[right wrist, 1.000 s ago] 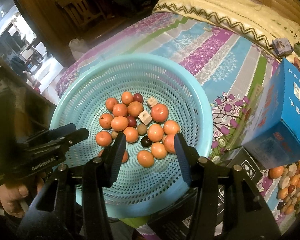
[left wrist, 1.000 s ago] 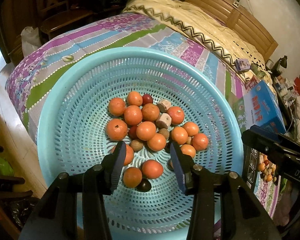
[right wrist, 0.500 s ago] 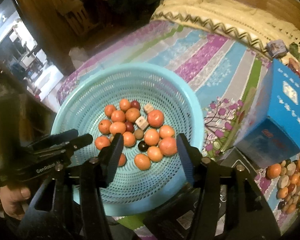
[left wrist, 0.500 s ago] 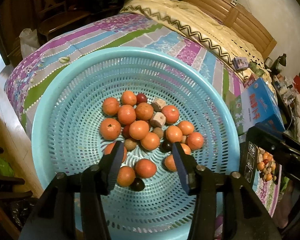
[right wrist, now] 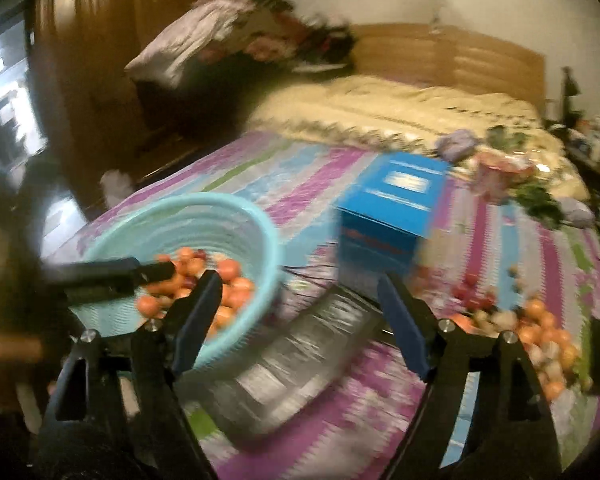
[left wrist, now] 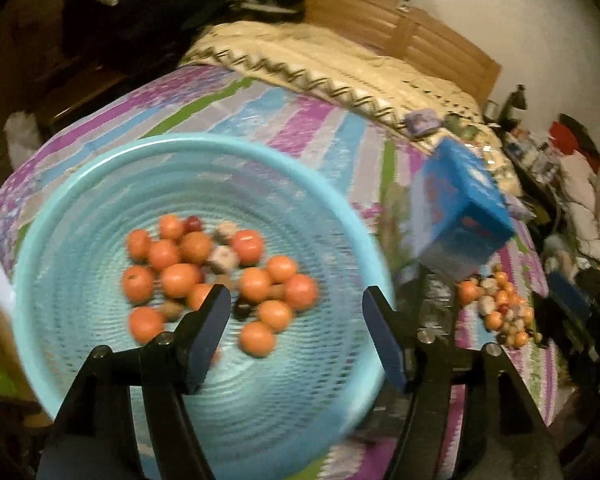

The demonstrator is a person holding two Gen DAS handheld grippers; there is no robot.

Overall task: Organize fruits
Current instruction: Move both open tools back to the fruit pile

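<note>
Though both views are smeared, I can see the fruits in two lots: a cluster lying in the bottom of the turquoise basket [left wrist: 80, 200], and a loose pile of fruits [right wrist: 540, 328] on the bedspread [right wrist: 300, 168], to the right of the blue box [right wrist: 388, 208]. My left gripper [left wrist: 296, 324] hangs over the basket with its jaws spread wide and nothing between them; my right gripper [right wrist: 300, 316] is likewise wide apart and empty, pointing between the basket and the loose pile.

I judge the orange fruits [left wrist: 256, 284] to be small, round, light and fairly firm, with smooth skin that will roll or squirt out if I pinch off centre. So I would take one across its widest part, from above, choosing a fruit at the edge of the pile so the fingers have room either side. The darker and paler pieces among them are too blurred for me to name; I would treat them as softer.

The bed is a yielding surface, so fruit pressed from above may sink or roll into a fold. The basket is thin perforated plastic, probably light enough to slide if nudged. A dark flat package [right wrist: 300, 360] lies just before my right gripper. The room is cluttered and dim, with a wooden headboard [left wrist: 420, 40] beyond a cream blanket [left wrist: 340, 68].
</note>
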